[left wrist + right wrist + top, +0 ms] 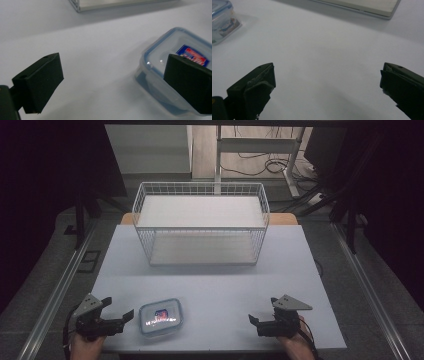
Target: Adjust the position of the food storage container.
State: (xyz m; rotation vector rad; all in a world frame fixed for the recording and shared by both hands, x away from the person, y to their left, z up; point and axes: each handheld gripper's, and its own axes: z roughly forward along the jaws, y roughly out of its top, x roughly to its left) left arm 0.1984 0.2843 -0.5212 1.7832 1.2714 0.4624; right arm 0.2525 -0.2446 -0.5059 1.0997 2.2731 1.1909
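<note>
A small clear plastic container [161, 317] with a blue-rimmed lid and a red and blue label lies flat on the white table near the front left. My left gripper [119, 309] rests just left of it, open, with its jaws pointing toward the box. In the left gripper view the container [175, 57] sits beside the right jaw, and nothing lies between the jaws. My right gripper [264, 310] is open at the front right, over bare table. In the right gripper view the container [222, 22] shows at the top left corner.
A white wire basket [201, 222] with a flat shelf stands at the back middle of the table [210, 280]. Metal rails run along both sides. Cables and a table frame lie on the floor beyond.
</note>
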